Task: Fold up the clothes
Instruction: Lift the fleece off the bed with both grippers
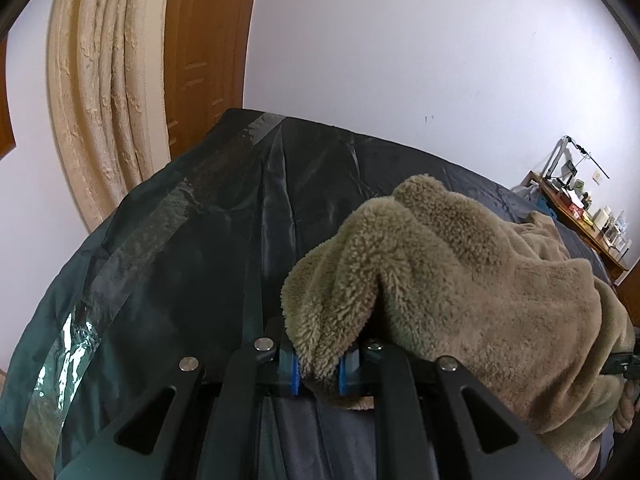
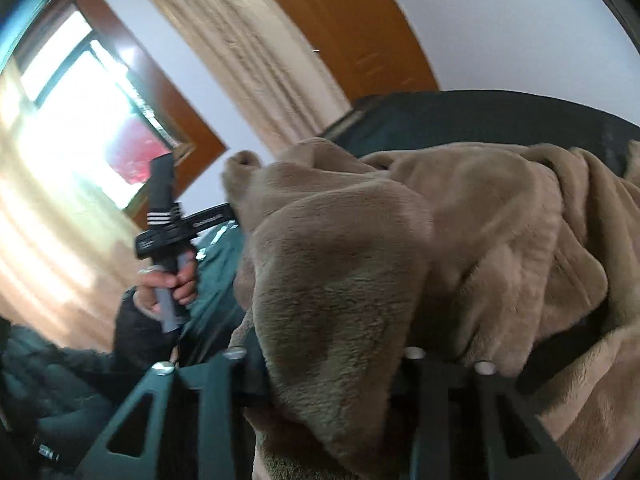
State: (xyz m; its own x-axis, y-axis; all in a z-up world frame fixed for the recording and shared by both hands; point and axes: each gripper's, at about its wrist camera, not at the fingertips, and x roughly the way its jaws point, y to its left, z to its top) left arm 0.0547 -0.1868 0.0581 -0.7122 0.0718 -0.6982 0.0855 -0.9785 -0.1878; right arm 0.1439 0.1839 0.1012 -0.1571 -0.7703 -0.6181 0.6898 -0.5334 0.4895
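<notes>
A tan fleece garment (image 1: 460,264) lies bunched on a dark sheet-covered bed (image 1: 208,240). My left gripper (image 1: 320,372) is shut on a fold of the fleece garment, pinched between its blue pads (image 1: 295,374), low over the bed. In the right wrist view the same garment (image 2: 460,240) fills the frame and drapes over my right gripper (image 2: 332,380). Its fingertips are hidden under the fleece, which runs between the jaws. The left gripper's handle (image 2: 168,240), held in a hand, shows at the left of the right wrist view.
A beige curtain (image 1: 104,92) and a wooden door (image 1: 208,48) stand behind the bed's far left. A cluttered wooden desk (image 1: 580,216) is at the far right by the white wall. A bright window (image 2: 80,120) shows in the right wrist view.
</notes>
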